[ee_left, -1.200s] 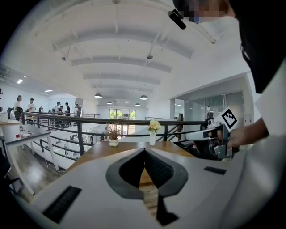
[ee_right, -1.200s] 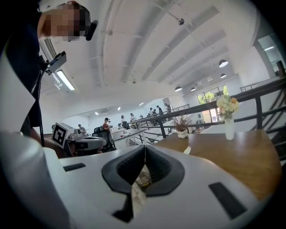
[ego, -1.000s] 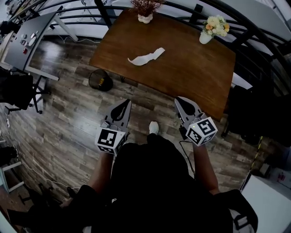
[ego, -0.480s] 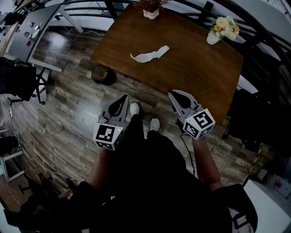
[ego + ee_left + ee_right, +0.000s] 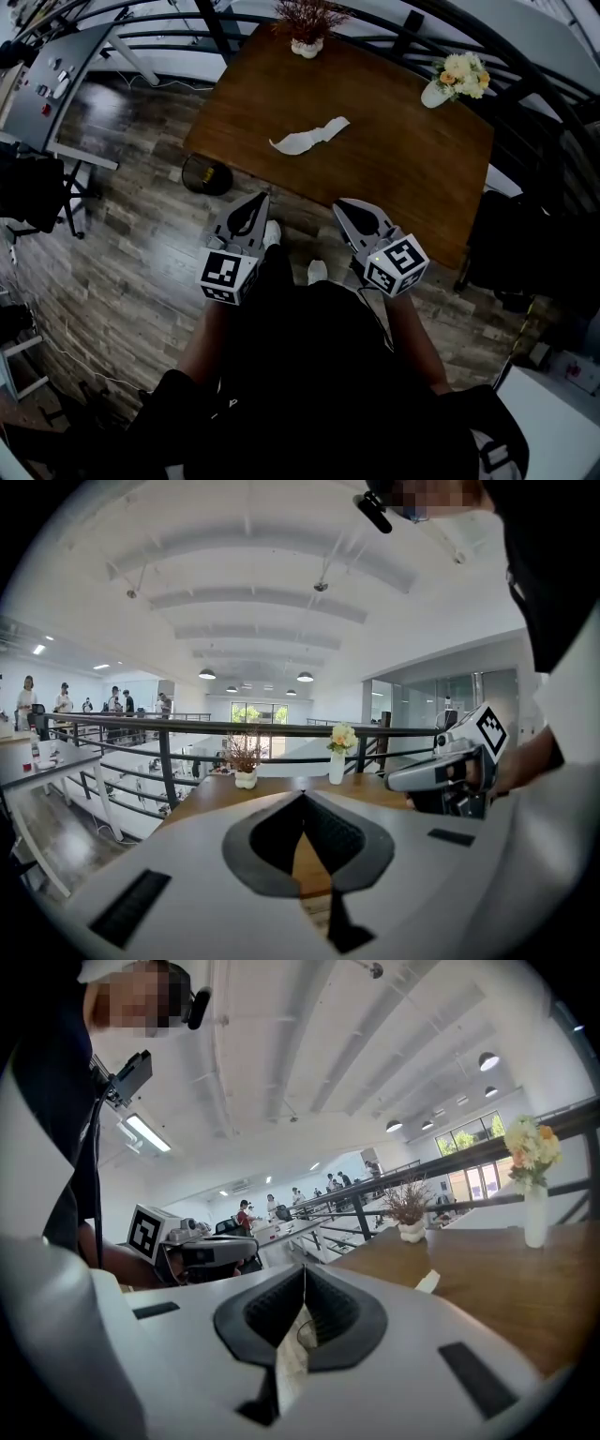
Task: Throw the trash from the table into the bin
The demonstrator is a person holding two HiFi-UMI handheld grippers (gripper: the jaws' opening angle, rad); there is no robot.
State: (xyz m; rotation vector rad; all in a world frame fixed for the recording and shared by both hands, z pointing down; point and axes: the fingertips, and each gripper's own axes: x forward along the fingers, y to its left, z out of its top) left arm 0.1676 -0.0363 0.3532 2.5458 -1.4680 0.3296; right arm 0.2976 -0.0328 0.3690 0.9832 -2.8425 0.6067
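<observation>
My left tongs (image 5: 262, 197) and right tongs (image 5: 340, 203), both closed on nothing, face the crosswise paper strip (image 5: 307, 137) ahead, neither clearly nearer.

The left arm (image 5: 209, 336) and right arm (image 5: 413, 339) reach forward side by side from the torso. The left gripper (image 5: 260, 198) and right gripper (image 5: 341, 204) point ahead and slightly downward, tips angled a little toward each other. Each has its jaws pressed together with nothing between them.
</observation>
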